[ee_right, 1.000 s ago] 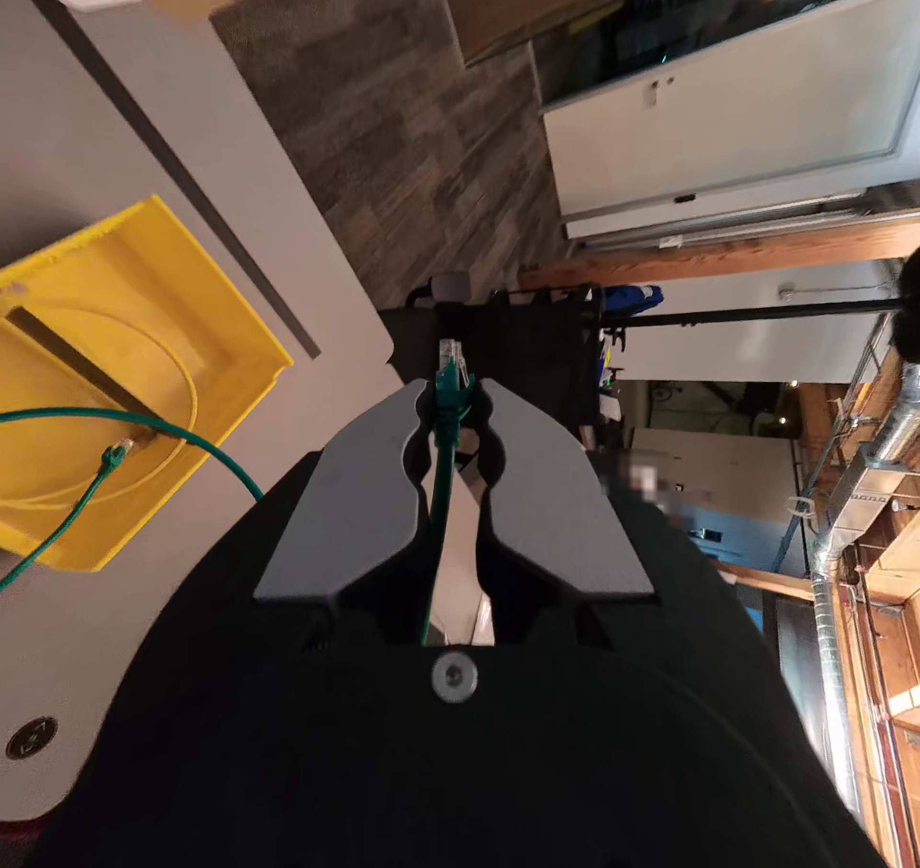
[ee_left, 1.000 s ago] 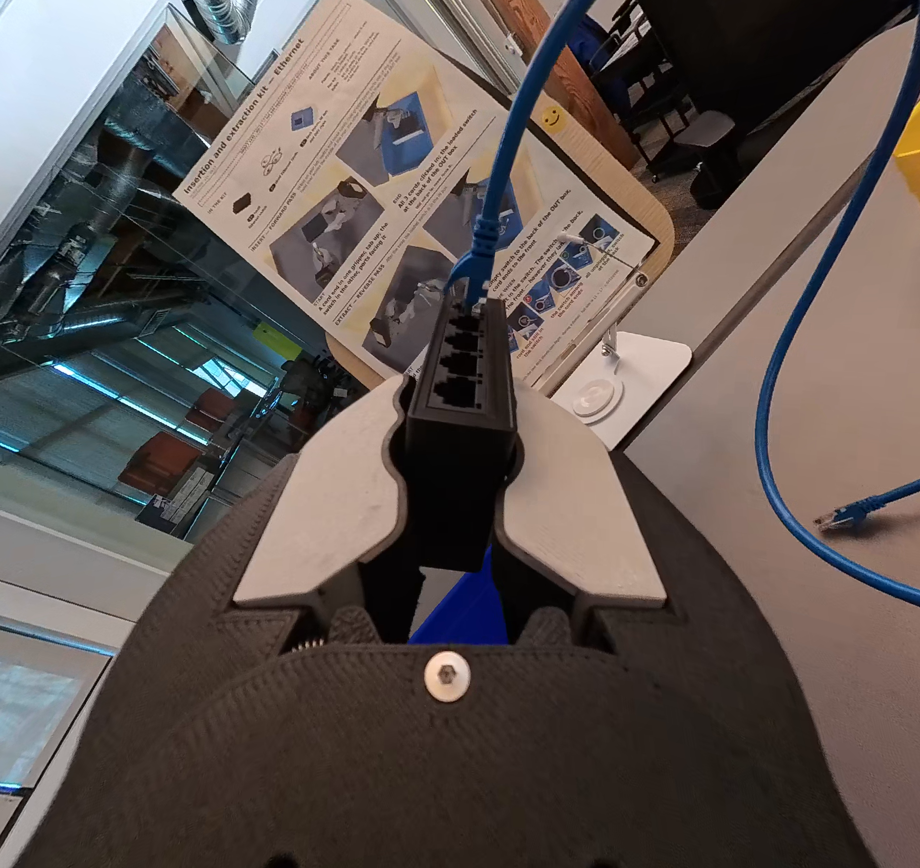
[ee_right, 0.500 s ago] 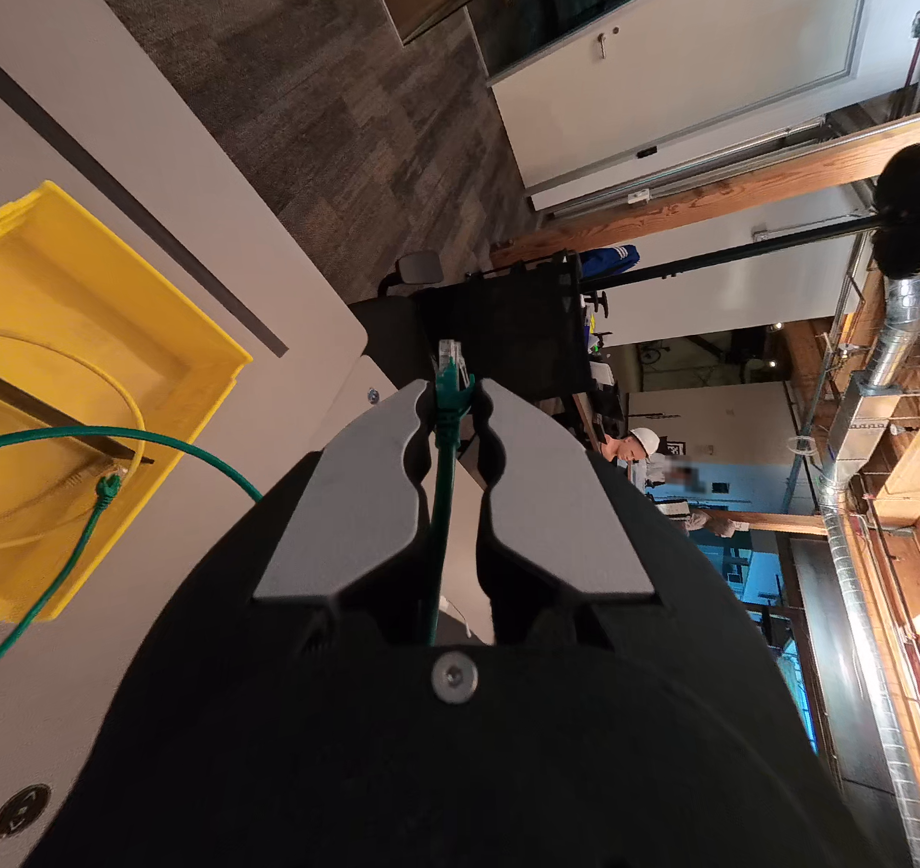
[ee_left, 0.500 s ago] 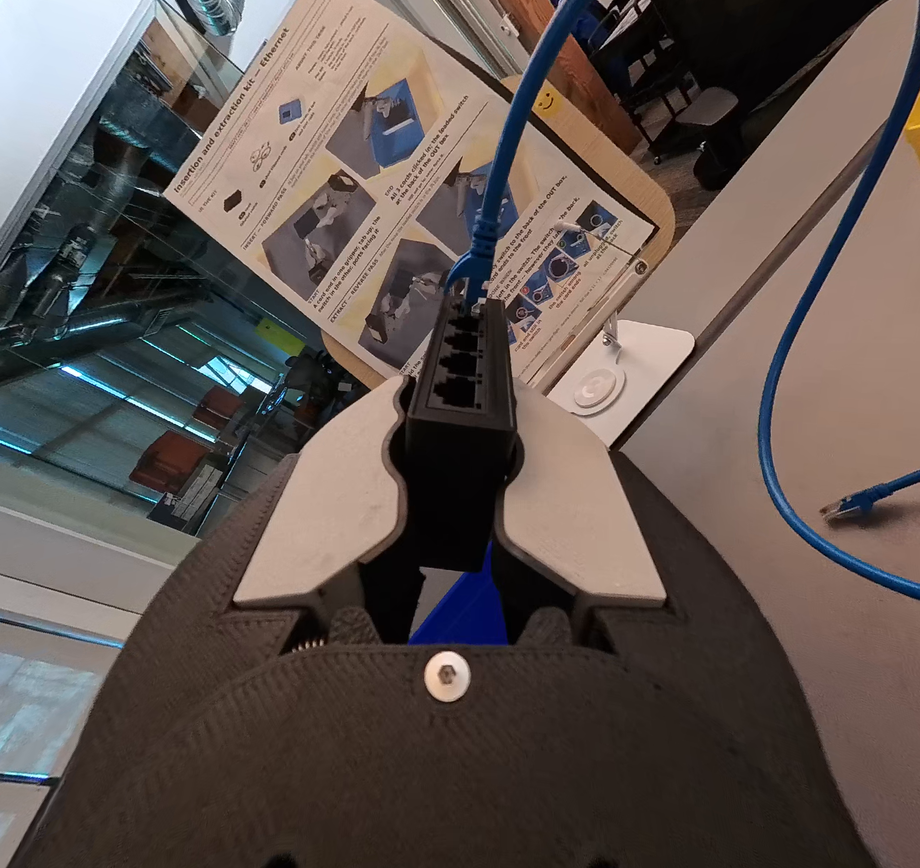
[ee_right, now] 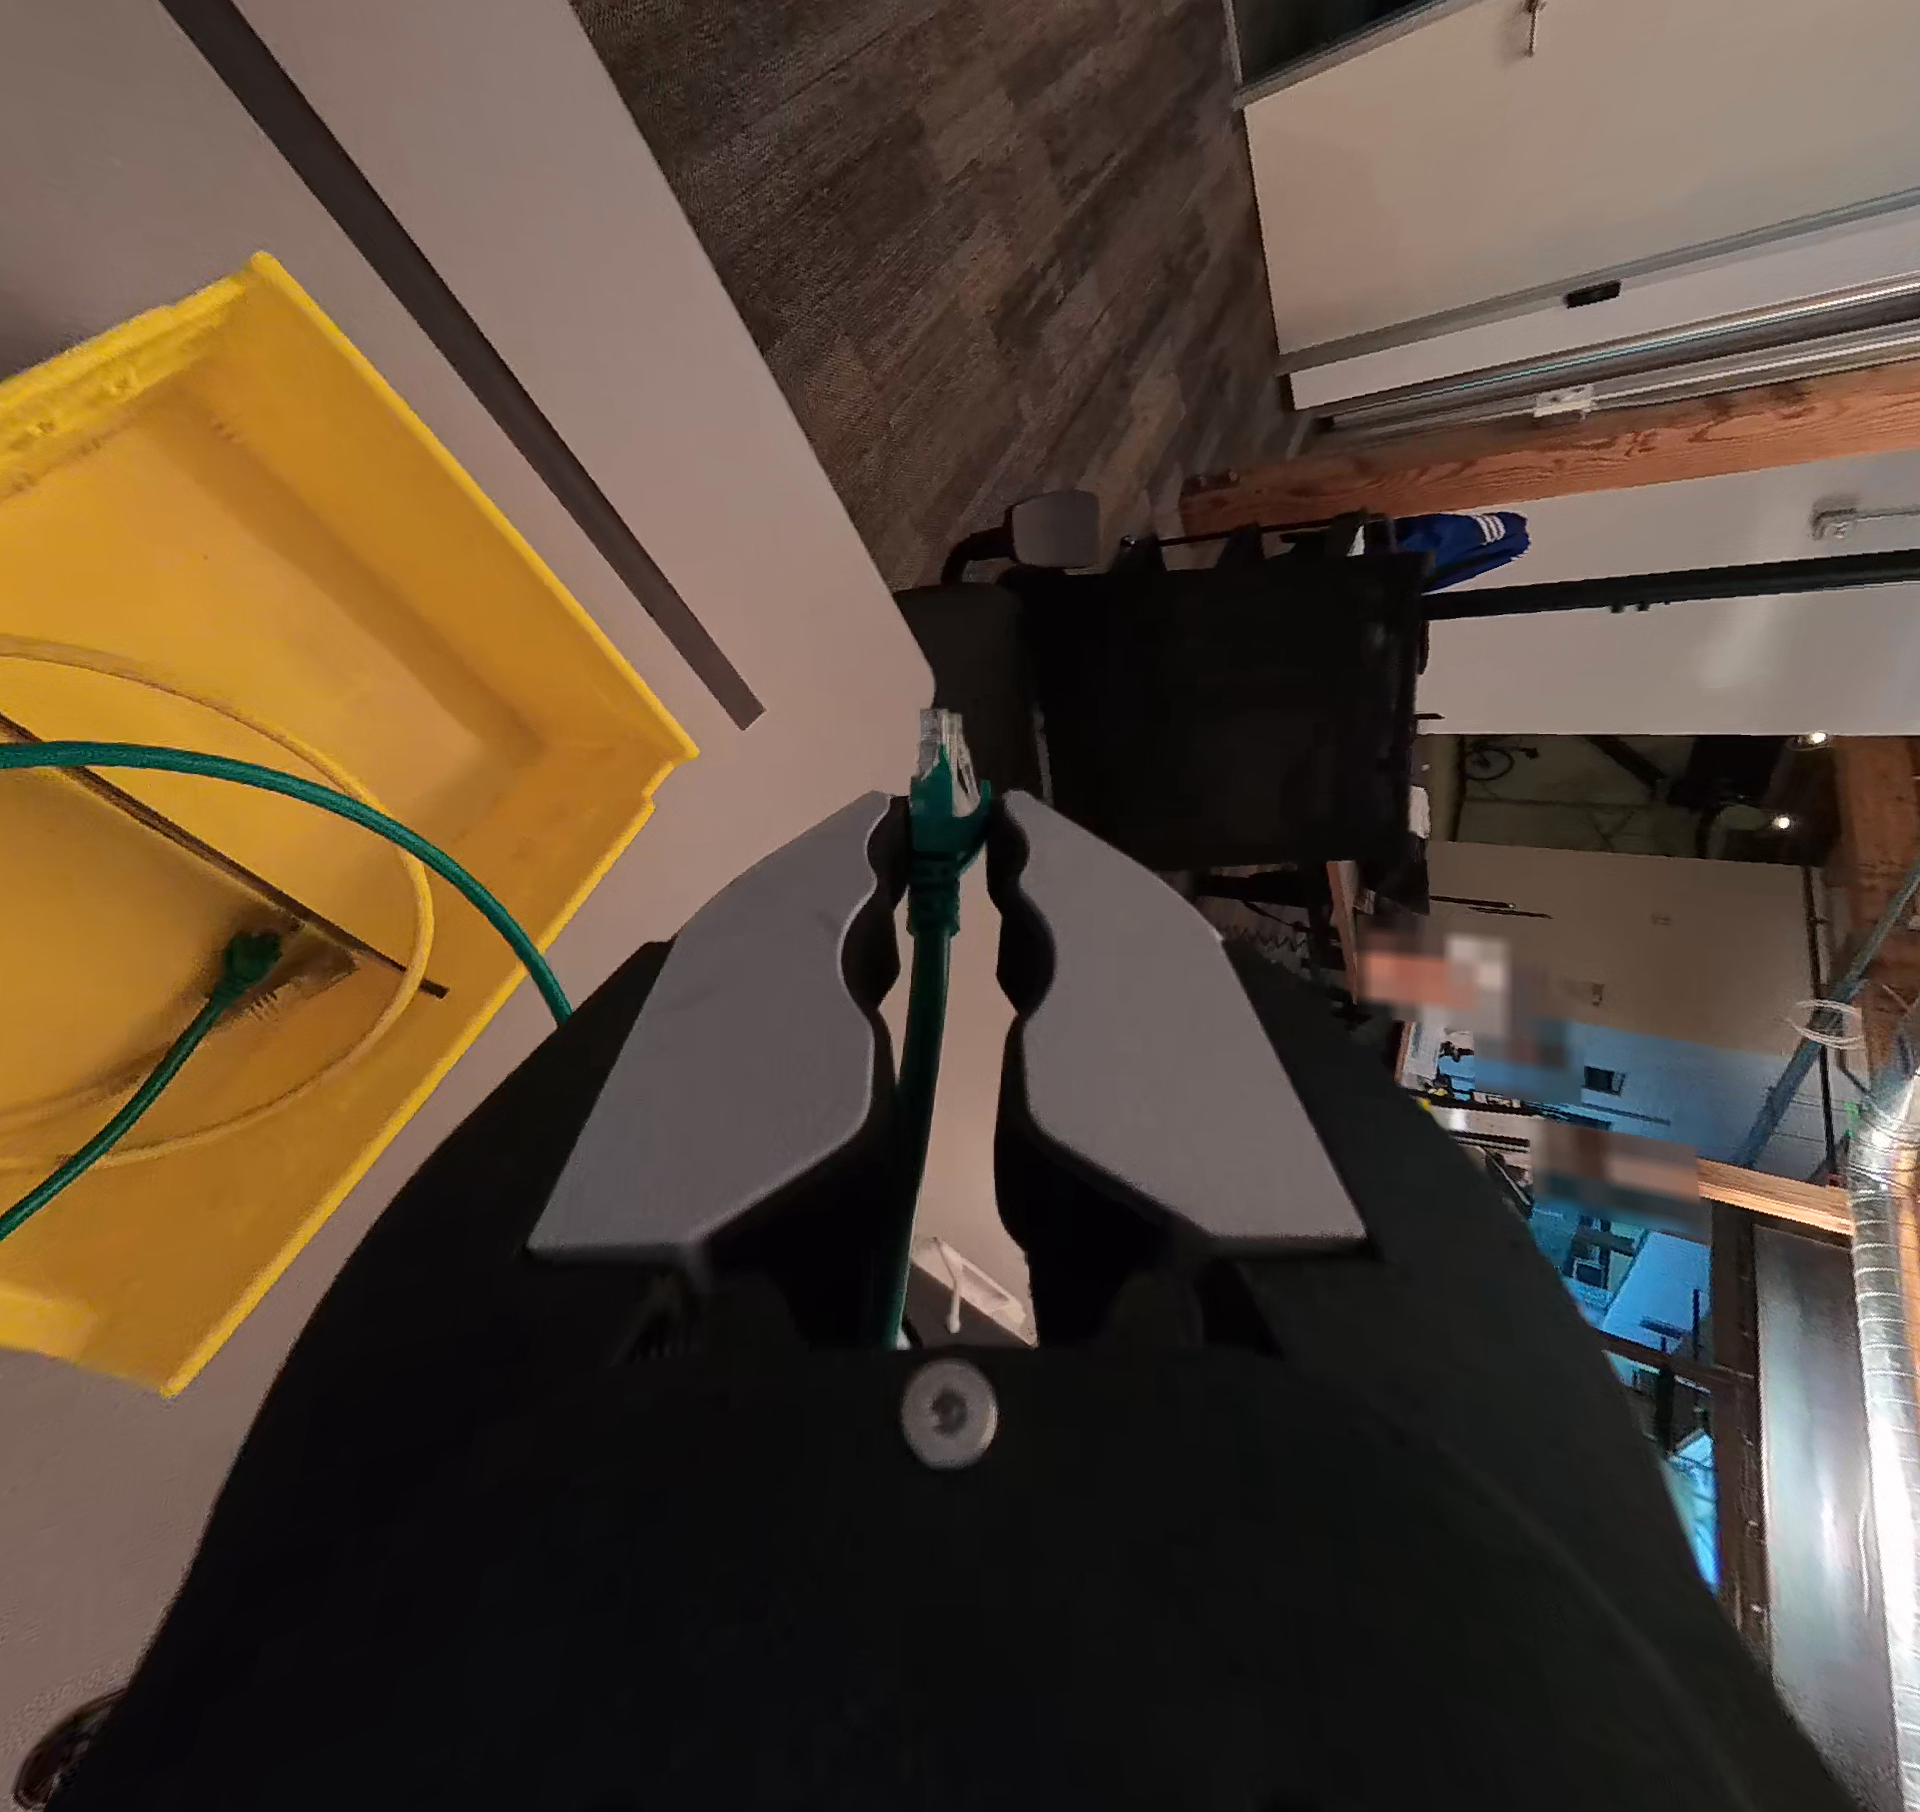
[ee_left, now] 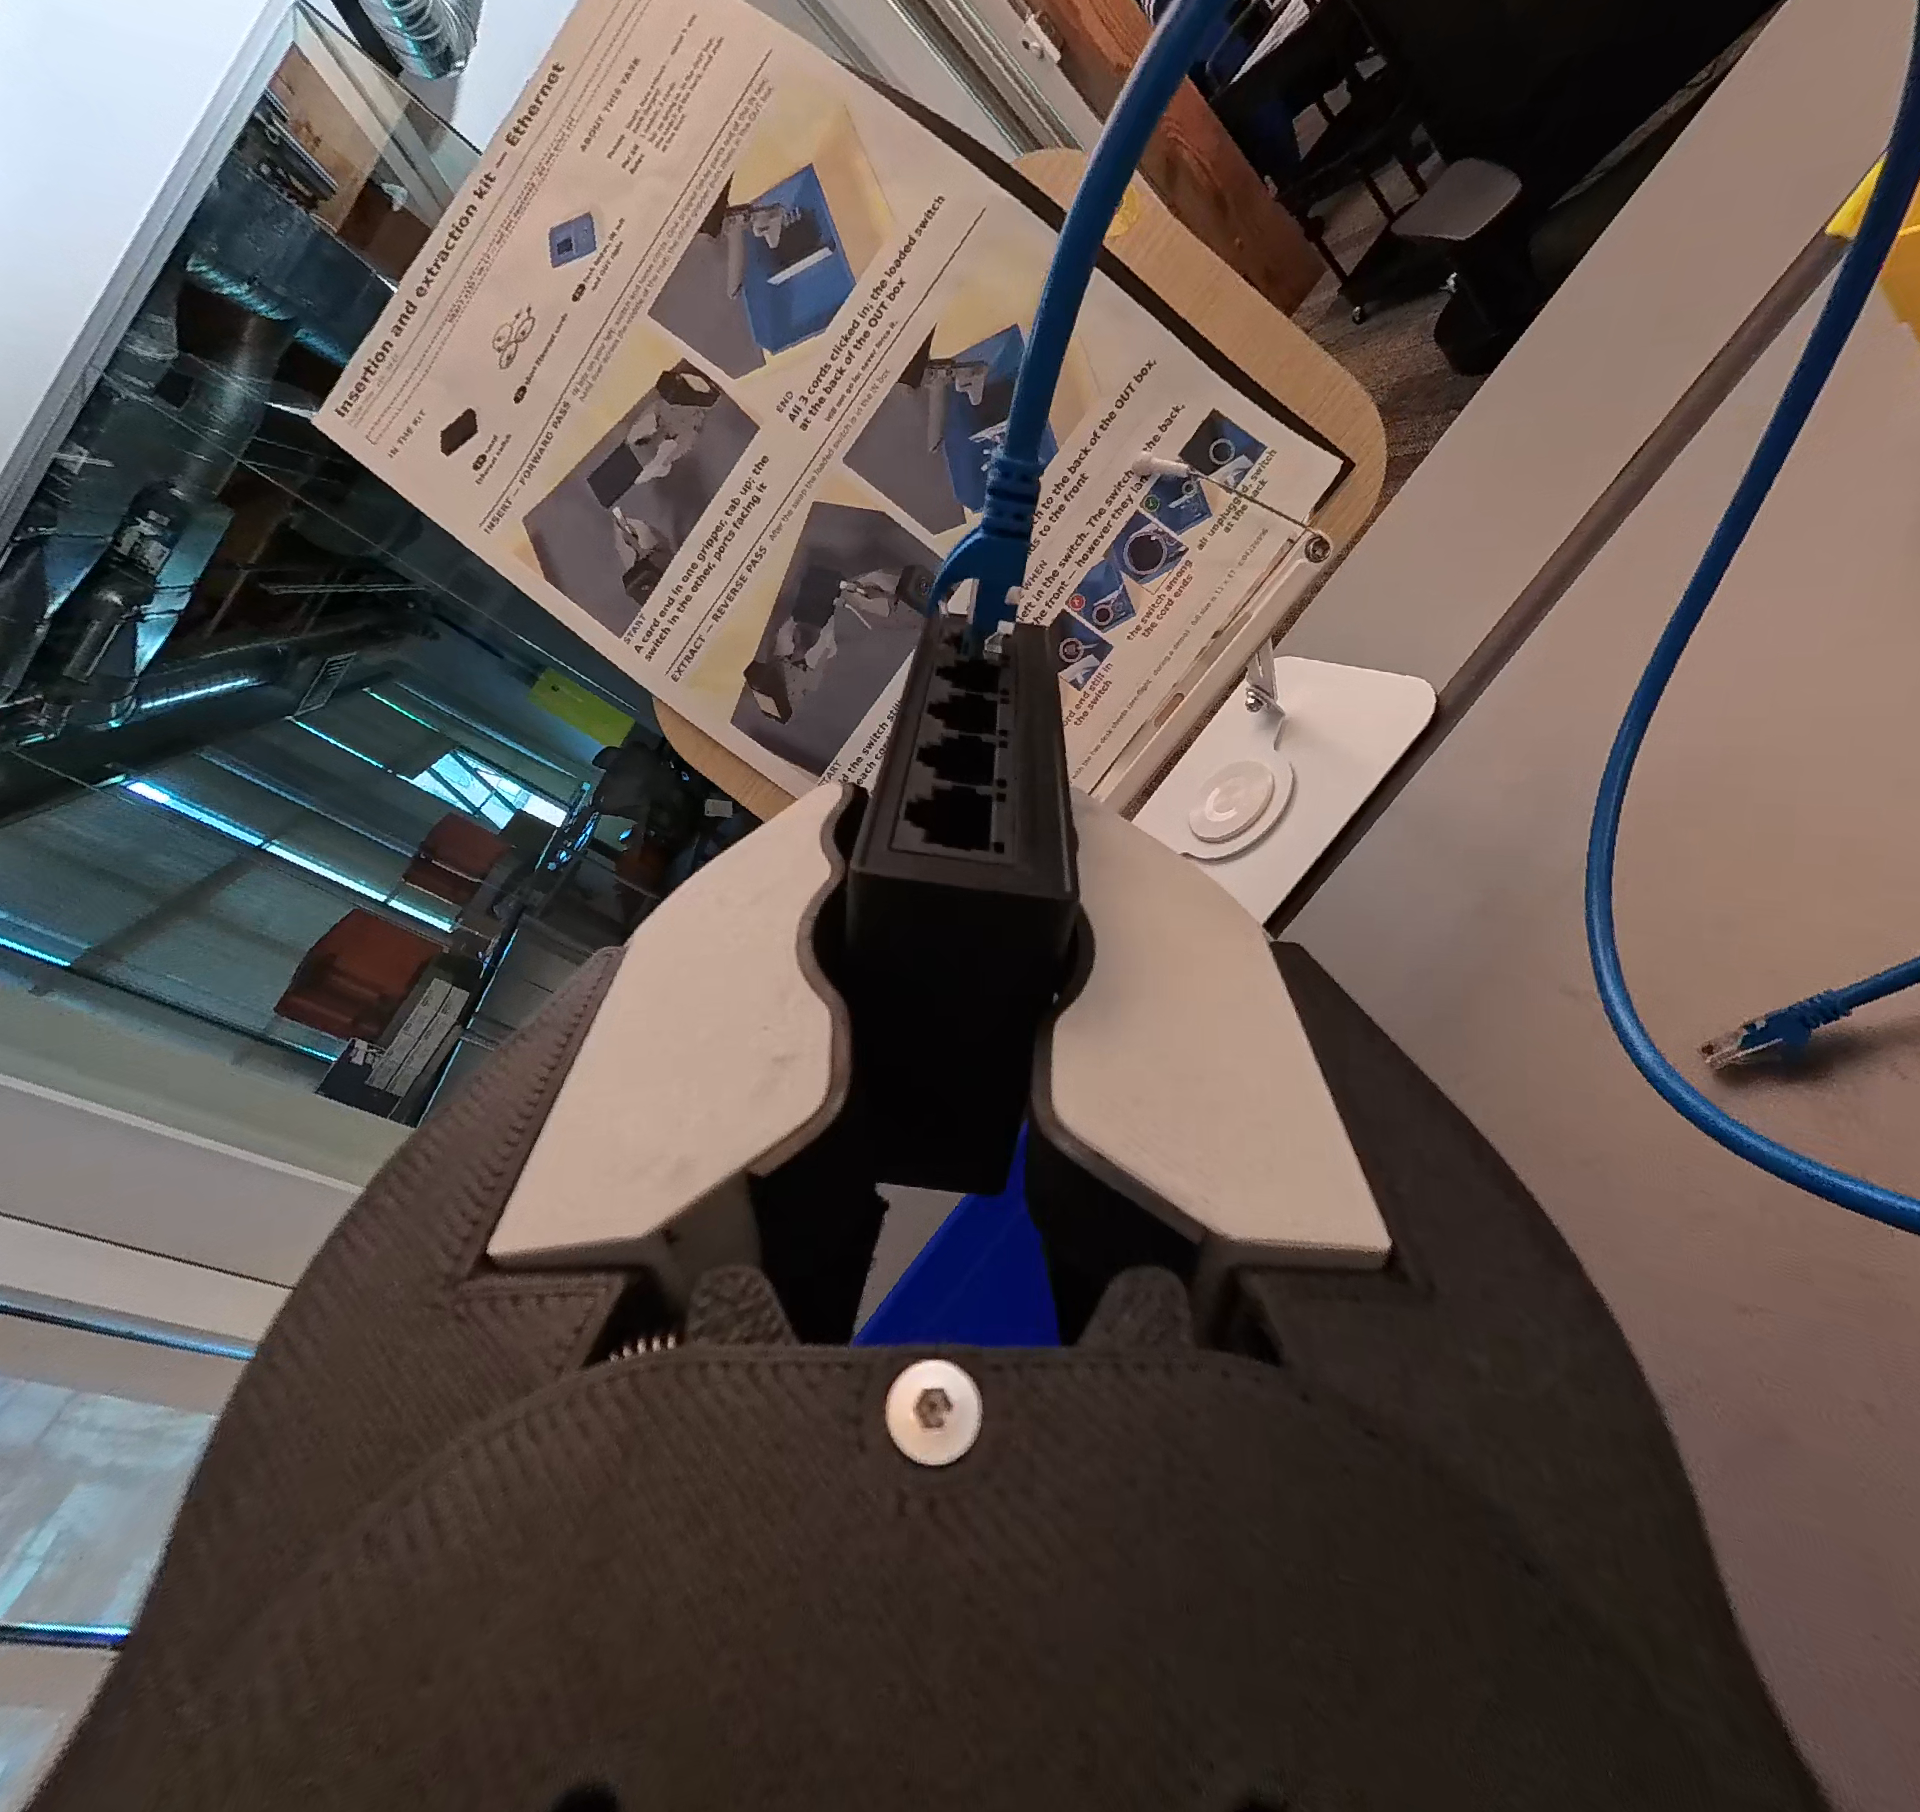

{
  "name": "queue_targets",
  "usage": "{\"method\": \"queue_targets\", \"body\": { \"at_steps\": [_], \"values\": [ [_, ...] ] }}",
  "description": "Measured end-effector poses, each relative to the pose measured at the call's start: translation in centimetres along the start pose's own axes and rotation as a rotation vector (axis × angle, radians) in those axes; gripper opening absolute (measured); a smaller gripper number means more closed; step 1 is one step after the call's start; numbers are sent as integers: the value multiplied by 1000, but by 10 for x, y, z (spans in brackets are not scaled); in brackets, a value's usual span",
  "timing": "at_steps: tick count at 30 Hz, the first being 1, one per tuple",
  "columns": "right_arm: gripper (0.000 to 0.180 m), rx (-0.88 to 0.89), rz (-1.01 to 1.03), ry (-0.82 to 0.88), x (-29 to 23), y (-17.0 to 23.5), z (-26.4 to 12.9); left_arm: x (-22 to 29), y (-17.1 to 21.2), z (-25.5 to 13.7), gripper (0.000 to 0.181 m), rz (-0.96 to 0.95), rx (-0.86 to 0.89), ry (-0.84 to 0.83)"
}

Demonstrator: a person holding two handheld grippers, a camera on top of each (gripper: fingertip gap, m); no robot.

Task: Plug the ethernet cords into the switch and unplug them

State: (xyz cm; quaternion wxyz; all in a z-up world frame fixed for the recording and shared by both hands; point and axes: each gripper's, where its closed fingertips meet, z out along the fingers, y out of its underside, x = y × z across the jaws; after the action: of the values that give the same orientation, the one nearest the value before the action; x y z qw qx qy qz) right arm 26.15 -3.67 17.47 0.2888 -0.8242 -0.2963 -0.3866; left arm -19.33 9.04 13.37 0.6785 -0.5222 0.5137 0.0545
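Observation:
My left gripper is shut on a black ethernet switch and holds it in the air with its row of ports facing up. A blue cord is plugged into the farthest port; three nearer ports are empty. The blue cord loops down to the table, where its free plug lies. My right gripper is shut on the green cord just behind its plug, which sticks out past the fingertips. The green cord's other end lies in a yellow bin. The switch is not in the right wrist view.
A cream cord is coiled in the yellow bin on the grey table. An instruction sheet on a wooden board stands on a white stand at the table's far edge. A black chair and floor lie beyond the table. A blue box shows below the switch. Some 50 cm of space lies between my two pairs of fingers.
The right gripper has swung with the green plug; the yellow bin now sits higher and closer in its view. The left gripper still holds the switch, with only a slight shift.

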Motion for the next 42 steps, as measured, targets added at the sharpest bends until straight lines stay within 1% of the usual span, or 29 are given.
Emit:
{"method": "queue_targets", "body": {
  "at_steps": [3, 6, 8, 10, 15, 18, 19, 21, 22, 25, 28, 30, 31, 33, 35, 38, 39, 41, 42],
  "values": [
    [16, -7, 53, -20, -18, 12, 17, 3, 0, 2, 31, 6, -6, 9],
    [16, -2, 204, -50, -40, 19, 31, 7, -1, 3, 31, 20, -13, 14],
    [15, 16, 283, -104, -64, 19, 36, 9, -2, 4, 31, 26, -13, 19],
    [15, 5, 315, -161, -94, 21, 38, 11, -2, 4, 31, 30, -13, 23],
    [16, 14, 305, -403, -195, 13, 30, 17, -4, 6, 31, 43, -18, 35],
    [18, -17, 401, -614, -254, 8, 19, 21, -4, 7, 31, 54, -25, 44],
    [14, -19, 440, -684, -270, 7, 15, 23, -4, 8, 31, 58, -26, 46],
    [19, -26, 515, -772, -292, 6, 12, 25, -5, 8, 31, 64, -27, 53],
    [20, -20, 540, -805, -299, 7, 11, 26, -6, 8, 31, 67, -27, 55],
    [35, 18, 589, -887, -305, 16, 3, 28, -6, 8, 31, 72, -29, 59],
    [40, 162, 621, -961, -294, 19, -18, 28, -6, 8, 31, 70, -28, 61],
    [52, 280, 547, -998, -291, 25, -34, 29, -6, 8, 31, 70, -29, 64],
    [53, 295, 493, -979, -292, 34, -36, 29, -6, 8, 31, 71, -30, 65],
    [60, 244, 397, -947, -302, 53, -33, 30, -6, 9, 31, 74, -32, 66],
    [61, 192, 377, -1005, -319, 61, -31, 32, -6, 10, 31, 79, -34, 69],
    [52, 85, 405, -1101, -339, 65, -23, 36, -6, 12, 31, 90, -41, 76],
    [43, 52, 412, -1134, -345, 66, -21, 37, -5, 13, 31, 94, -43, 77],
    [12, 23, 433, -1221, -352, 62, -23, 38, -5, 13, 31, 100, -46, 78],
    [9, 27, 439, -1230, -352, 59, -23, 39, -5, 13, 31, 100, -47, 78]
  ]
}}
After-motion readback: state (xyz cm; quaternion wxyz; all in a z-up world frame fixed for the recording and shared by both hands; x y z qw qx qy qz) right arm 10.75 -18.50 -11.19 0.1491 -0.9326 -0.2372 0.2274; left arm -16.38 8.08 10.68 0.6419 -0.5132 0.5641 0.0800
